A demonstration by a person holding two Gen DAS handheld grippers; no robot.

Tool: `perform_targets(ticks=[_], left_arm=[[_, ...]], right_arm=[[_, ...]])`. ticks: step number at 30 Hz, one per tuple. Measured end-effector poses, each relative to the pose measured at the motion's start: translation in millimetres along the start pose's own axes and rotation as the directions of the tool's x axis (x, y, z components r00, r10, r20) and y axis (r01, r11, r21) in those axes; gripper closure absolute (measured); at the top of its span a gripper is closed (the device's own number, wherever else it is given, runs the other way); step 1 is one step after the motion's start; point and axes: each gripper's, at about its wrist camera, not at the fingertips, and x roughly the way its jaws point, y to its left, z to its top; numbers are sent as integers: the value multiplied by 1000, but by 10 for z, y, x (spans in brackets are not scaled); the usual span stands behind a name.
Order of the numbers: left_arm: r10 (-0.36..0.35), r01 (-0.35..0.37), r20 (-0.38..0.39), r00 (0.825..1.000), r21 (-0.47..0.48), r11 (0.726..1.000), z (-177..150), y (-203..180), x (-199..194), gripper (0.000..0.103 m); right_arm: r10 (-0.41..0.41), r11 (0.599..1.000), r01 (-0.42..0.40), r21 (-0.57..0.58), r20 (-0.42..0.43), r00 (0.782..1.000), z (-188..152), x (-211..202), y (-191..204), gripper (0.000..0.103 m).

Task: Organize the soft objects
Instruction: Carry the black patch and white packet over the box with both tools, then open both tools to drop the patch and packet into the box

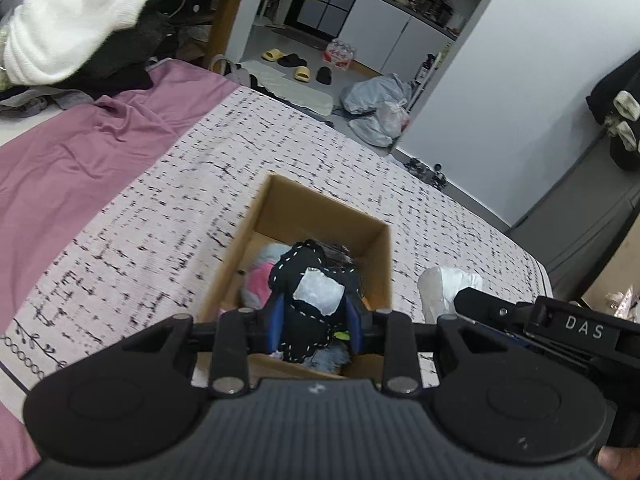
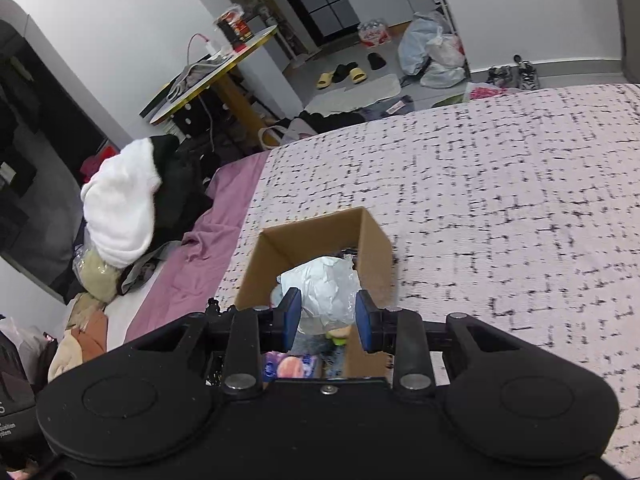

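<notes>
Left wrist view shows left gripper [image 1: 316, 312] fingers clamped on a black stitched pouch [image 1: 308, 300], right gripper [image 2: 328, 320] fingers clamped on a crumpled plastic bag [image 2: 324, 292]; judgement: release both low inside the cardboard box [image 1: 280, 200].

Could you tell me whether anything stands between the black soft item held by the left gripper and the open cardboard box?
Nothing visible does. The left gripper holds the black white-stitched soft item directly over the open brown cardboard box, which already contains a pink and blue plush piece.

Left tongs [image 1: 316, 322] clamp a black stitched toy [image 1: 310, 280] above the cardboard box [image 1: 320, 208].
</notes>
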Motion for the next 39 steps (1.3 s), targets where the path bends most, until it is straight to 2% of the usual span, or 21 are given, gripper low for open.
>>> perform_targets(ticks=[13,16,18,20,34,39], left_arm=[[33,-33,8,999,-42,999,221,291,122,72],[35,-35,0,999,-46,998,235,307,184,72],[34,-35,-6,999,-43,998,247,308,226,72],[34,-34,-9,999,-36,999,271,300,257,72],[-5,6,-33,999,43,999,600,47,588,71],[8,-6,-41,999,59,998,687,-60,743,70]], right_arm=[[12,999,-16,-38,-86,996,-17,434,236,73],[15,999,-22,-50,-144,990,-84,560,257,70],[4,998,-14,-65,-162,987,-132,618,260,65],[-2,997,-10,-77,-158,987,-165,624,263,62],[-17,1000,16,-17,-104,994,-61,362,-97,61],[-30,1000,29,-6,-87,996,-50,237,-220,61]])
